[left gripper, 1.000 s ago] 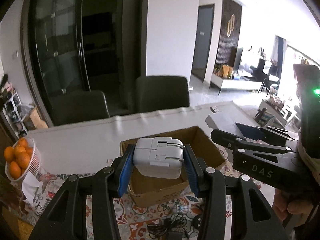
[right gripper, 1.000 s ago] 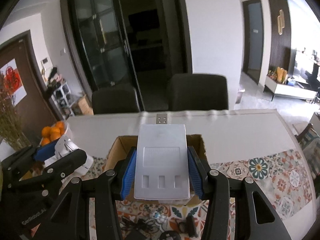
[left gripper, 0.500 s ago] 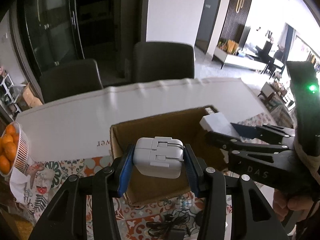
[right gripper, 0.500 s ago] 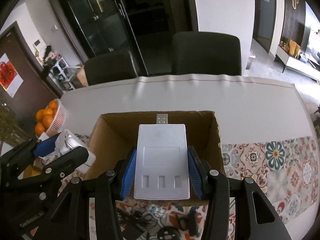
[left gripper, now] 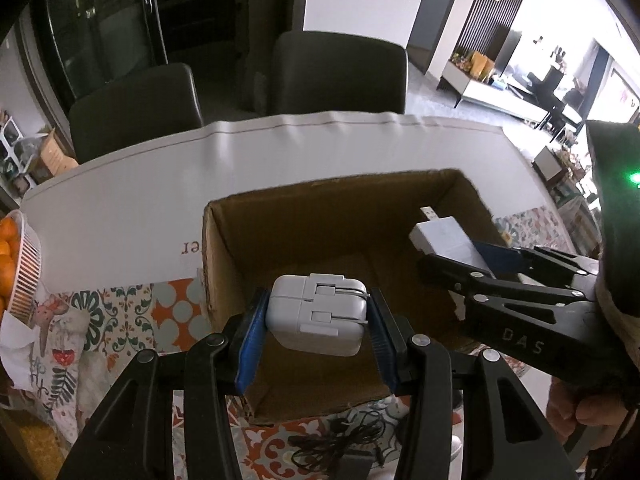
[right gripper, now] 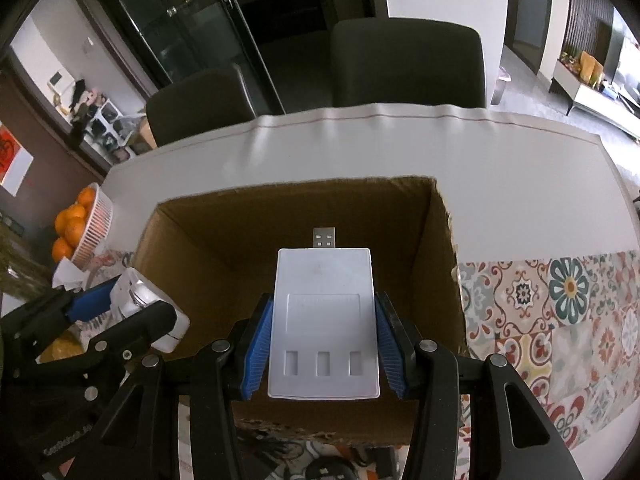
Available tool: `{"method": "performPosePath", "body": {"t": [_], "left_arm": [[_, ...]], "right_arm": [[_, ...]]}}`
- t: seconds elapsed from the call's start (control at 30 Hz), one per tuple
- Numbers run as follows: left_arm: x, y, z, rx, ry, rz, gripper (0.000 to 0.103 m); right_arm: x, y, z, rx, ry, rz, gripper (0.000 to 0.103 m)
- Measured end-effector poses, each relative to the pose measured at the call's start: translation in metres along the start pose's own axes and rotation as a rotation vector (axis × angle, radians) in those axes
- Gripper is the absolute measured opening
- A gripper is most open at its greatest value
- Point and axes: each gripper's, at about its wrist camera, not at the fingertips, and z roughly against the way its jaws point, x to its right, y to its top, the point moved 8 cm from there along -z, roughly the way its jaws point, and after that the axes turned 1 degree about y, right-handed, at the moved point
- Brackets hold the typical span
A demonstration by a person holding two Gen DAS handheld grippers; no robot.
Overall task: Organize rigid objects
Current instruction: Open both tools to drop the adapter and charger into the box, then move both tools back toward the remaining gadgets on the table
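Observation:
My left gripper (left gripper: 316, 320) is shut on a white square power adapter (left gripper: 318, 314) and holds it above the open cardboard box (left gripper: 224, 248). My right gripper (right gripper: 324, 340) is shut on a flat white card-shaped USB device (right gripper: 324, 320), its plug pointing forward over the same box (right gripper: 444, 248). The right gripper (left gripper: 496, 260) with the white device (left gripper: 444, 238) shows at right in the left wrist view, over the box's right side. The left gripper (right gripper: 120, 304) with the adapter (right gripper: 140, 300) shows at left in the right wrist view.
The box stands on a table with a white cover (left gripper: 120, 208) and a patterned tile cloth (right gripper: 560, 300). A white basket of oranges (right gripper: 84, 228) stands at the left. Black cables and small chargers (left gripper: 340, 448) lie in front of the box. Two dark chairs (right gripper: 404, 64) stand behind the table.
Both grippers have moved forward and tilted down over the box, each still holding its object. The box interior now fills more of both views.

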Motion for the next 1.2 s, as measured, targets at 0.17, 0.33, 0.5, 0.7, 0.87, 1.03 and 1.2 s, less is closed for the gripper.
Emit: {"method": "performPosePath", "body": {"t": [0.17,0.33,0.5,0.7,0.87,1.03,1.2], "left_arm": [[0.001,-0.002,-0.001,0.010,0.001,0.005,0.047],[0.000,-0.001,0.006,0.024,0.018,0.001,0.048],[-0.001,-0.001,0.021,0.051,0.040,0.011,0.058],[0.000,-0.007,0.052,0.110,0.072,0.027,0.068],[0.005,-0.017,0.080,0.183,0.115,0.040,0.078],[0.010,-0.032,0.104,0.240,0.158,0.043,0.088],[0.013,-0.048,0.122,0.309,0.228,0.017,0.094]], "right_arm": [[0.001,-0.006,-0.006,-0.023,0.000,0.001,0.051],[0.005,-0.006,0.002,-0.009,-0.011,0.003,0.057],[0.005,-0.009,0.019,0.025,-0.025,0.009,0.057],[0.003,-0.011,0.052,0.091,-0.070,0.022,0.058],[0.004,-0.021,0.082,0.146,-0.086,0.017,0.064],[0.005,-0.035,0.107,0.196,-0.094,0.003,0.069],[0.008,-0.052,0.128,0.253,-0.156,0.013,0.079]]}}
